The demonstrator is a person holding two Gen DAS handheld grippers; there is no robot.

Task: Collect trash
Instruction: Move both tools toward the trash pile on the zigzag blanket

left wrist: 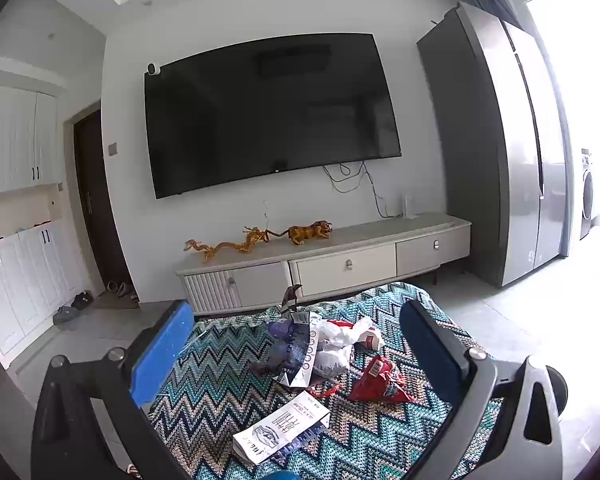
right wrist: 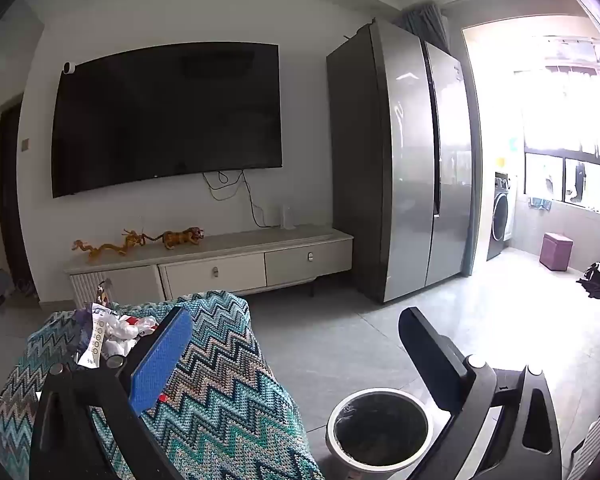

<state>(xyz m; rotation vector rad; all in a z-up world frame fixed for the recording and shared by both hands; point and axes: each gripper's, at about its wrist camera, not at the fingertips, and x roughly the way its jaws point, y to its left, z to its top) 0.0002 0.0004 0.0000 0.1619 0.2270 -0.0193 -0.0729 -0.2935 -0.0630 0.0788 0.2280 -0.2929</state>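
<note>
Left wrist: gripper (left wrist: 296, 344) spread over wrappers (left wrist: 324, 348); right gripper (right wrist: 296, 344) spread above bin (right wrist: 380, 428).

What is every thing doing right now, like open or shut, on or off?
left gripper: open, holding nothing
right gripper: open, holding nothing
trash bin: open top, dark liner inside
TV: off
fridge: doors shut
cabinet drawers: shut
red wrapper: crumpled, on the blanket

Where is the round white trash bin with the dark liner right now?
The round white trash bin shows only in the right wrist view, on the grey tiled floor right of the zigzag-patterned blanket, between the open right gripper's fingers.
</note>
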